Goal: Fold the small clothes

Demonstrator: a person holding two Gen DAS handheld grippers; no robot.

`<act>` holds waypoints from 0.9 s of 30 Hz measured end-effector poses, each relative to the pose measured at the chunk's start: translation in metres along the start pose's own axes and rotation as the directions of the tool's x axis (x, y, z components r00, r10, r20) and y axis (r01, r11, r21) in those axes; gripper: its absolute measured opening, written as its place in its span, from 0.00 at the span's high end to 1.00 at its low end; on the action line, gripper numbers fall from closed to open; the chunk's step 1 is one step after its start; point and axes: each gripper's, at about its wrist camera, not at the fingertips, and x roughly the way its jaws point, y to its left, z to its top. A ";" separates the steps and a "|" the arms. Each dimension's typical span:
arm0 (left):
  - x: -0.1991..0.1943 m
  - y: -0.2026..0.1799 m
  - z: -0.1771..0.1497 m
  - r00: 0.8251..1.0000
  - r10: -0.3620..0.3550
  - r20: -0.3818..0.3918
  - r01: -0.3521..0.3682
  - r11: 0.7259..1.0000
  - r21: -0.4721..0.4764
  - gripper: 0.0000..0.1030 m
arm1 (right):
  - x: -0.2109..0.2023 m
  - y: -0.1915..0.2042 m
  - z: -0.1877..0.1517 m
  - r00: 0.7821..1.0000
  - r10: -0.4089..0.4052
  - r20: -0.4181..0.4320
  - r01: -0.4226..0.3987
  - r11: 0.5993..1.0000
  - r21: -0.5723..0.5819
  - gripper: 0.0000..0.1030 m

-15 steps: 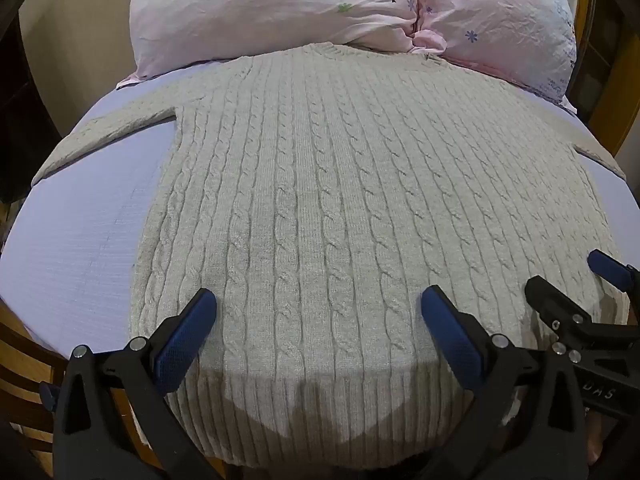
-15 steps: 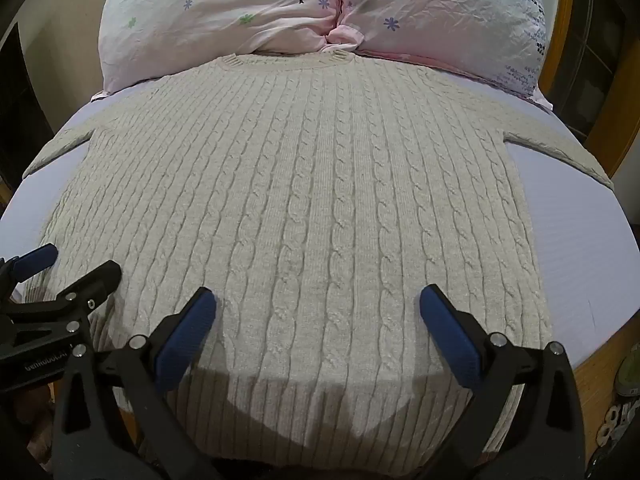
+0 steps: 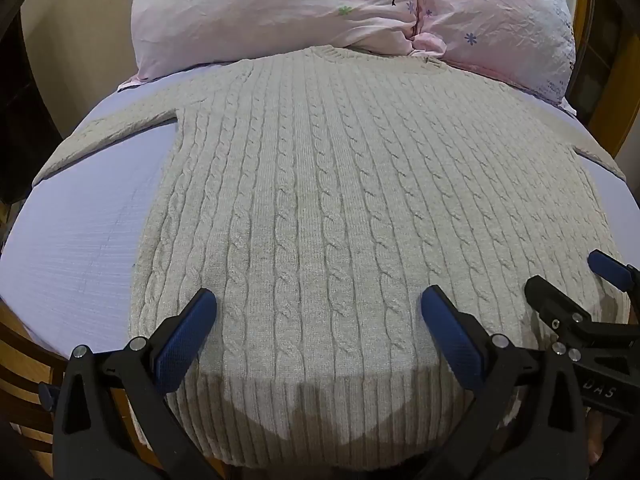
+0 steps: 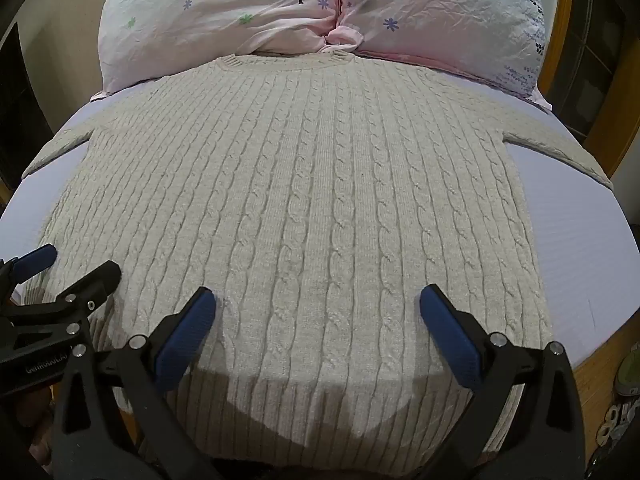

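A beige cable-knit sweater (image 3: pixel 340 208) lies flat on the lilac bed sheet (image 3: pixel 80 240), collar toward the pillows, sleeves spread to both sides, ribbed hem nearest me. It also fills the right wrist view (image 4: pixel 320 208). My left gripper (image 3: pixel 318 316) is open and empty, hovering over the hem's left half. My right gripper (image 4: pixel 318 312) is open and empty over the hem's right half. The right gripper also shows at the right edge of the left wrist view (image 3: pixel 576 284). The left gripper shows at the left edge of the right wrist view (image 4: pixel 72 264).
Two pink flowered pillows (image 3: pixel 280 12) (image 4: pixel 440 16) lie behind the collar. Wooden bed frame (image 4: pixel 612 100) rises at the right, and a wooden edge (image 3: pixel 24 364) runs below the sheet at the left. Shoes (image 4: pixel 630 372) sit on the floor at the right.
Both views have shifted only slightly; the grippers stay open above the hem and the sweater has not moved.
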 end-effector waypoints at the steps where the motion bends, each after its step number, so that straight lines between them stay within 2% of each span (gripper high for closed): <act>1: -0.001 0.000 0.000 1.000 0.000 0.000 0.000 1.000 0.000 0.01 | 0.000 0.000 0.000 1.000 -0.002 -0.001 0.002 1.000 0.001 0.02; 27: -0.001 0.001 0.001 1.000 0.001 0.008 -0.001 1.000 0.000 0.01 | -0.001 0.001 0.000 1.000 -0.003 0.004 0.003 1.000 0.000 0.02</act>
